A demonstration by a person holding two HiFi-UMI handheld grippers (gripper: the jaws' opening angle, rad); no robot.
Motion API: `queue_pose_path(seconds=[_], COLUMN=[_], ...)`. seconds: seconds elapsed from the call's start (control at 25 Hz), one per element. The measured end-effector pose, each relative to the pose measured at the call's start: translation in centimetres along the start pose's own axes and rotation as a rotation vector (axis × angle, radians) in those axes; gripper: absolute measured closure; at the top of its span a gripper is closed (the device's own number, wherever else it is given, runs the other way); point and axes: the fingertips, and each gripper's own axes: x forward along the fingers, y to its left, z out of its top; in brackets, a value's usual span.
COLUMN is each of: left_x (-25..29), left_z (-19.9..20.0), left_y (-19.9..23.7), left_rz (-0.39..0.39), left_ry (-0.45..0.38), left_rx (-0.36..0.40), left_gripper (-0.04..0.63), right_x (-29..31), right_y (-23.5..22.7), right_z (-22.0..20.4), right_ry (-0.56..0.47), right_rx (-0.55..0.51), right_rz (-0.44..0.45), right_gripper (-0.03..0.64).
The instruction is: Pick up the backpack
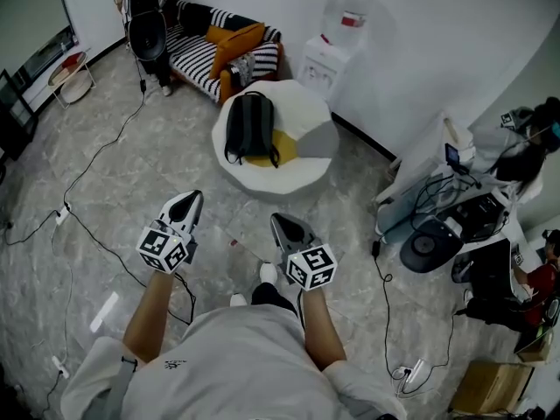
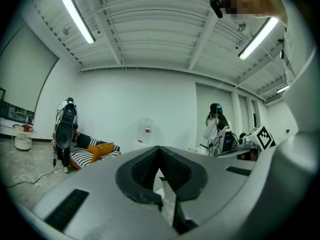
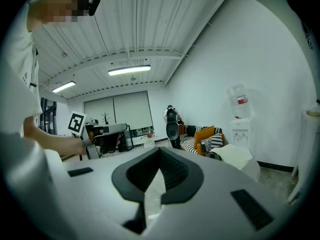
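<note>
The black backpack (image 1: 251, 128) lies on a white round pouf (image 1: 302, 103) across the floor, well ahead of both grippers. In the right gripper view a dark bit of the backpack (image 3: 215, 155) shows at the pouf's (image 3: 240, 156) left edge. The left gripper view does not show the backpack; the gripper's own body covers that area. My left gripper (image 1: 186, 205) (image 2: 160, 156) is held level over the floor, shut with nothing in it. To its right, my right gripper (image 1: 283, 226) (image 3: 160, 156) is also shut and empty. Both point toward the pouf.
A striped sofa (image 1: 214, 46) with orange cushions and a water dispenser (image 1: 337, 42) stand by the far wall. A black stand (image 1: 146, 24) is at the sofa's left. Cables (image 1: 96, 234) run over the floor. A cluttered desk (image 1: 464, 213) and a person (image 2: 216, 126) are at the right.
</note>
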Motion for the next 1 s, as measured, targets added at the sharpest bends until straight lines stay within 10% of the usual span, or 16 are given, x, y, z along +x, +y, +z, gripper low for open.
queue_pose_path(seconds=[1.0], left_x=[15.5], left_z=[-1.2], left_y=[3.9], left_rz=[0.018], left_ry=[0.025], left_rx=[-0.009], left_gripper=[0.594], right_x=[10.0], right_y=[-12.7], right_z=[1.7], right_ry=[-0.005], right_rx=[0.041], right_rz=[0.198], right_gripper=[0.611])
